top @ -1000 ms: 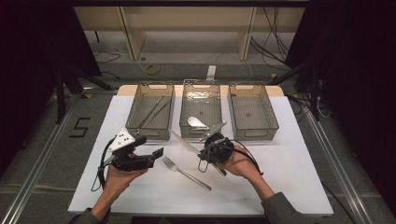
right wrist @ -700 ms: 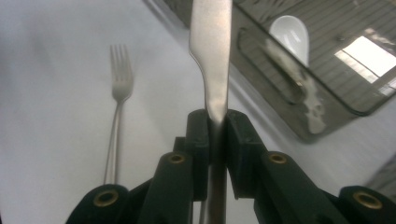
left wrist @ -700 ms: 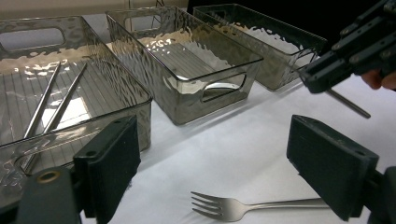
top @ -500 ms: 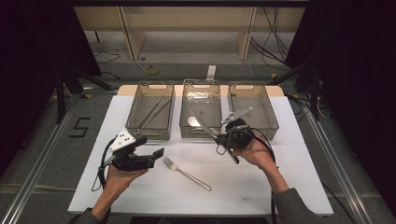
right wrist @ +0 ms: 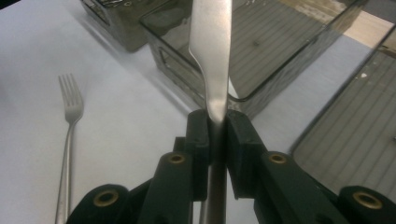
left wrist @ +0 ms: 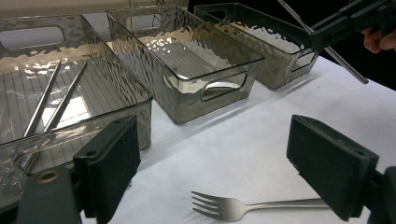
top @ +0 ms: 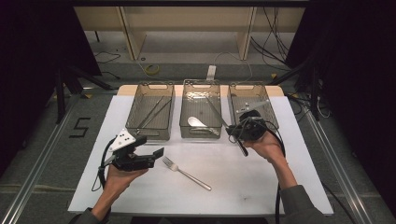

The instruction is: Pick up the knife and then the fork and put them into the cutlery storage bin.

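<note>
Right gripper view has the right gripper [right wrist: 217, 122] pinching a table knife [right wrist: 211, 51] low on its blade, with the blade running straight up the middle of the frame over the corner of the middle bin [right wrist: 261, 44]. In the high view the same knife sits at centre right, slanting across the gap between the middle bin and the right bin [top: 268, 109], its handle end poking down below the hand.

The grip is narrow and on smooth metal (not much surface for the pads), so the knife could swivel between them or slide out and land on the bench [top: 289, 186] instead of in a bin. Because it hangs over the shared edge of two bins, letting go too soon could leave it bridging the rims or drop it into the wrong one, beside the spoon [top: 197, 122] in the middle bin. A long blade tip may also strike a bin wall and push the bin.

Lower left of the high view, the left gripper [top: 159, 153] is spread wide near the fork [top: 186, 172], holding nothing; a hasty reach could knock the fork away.
</note>
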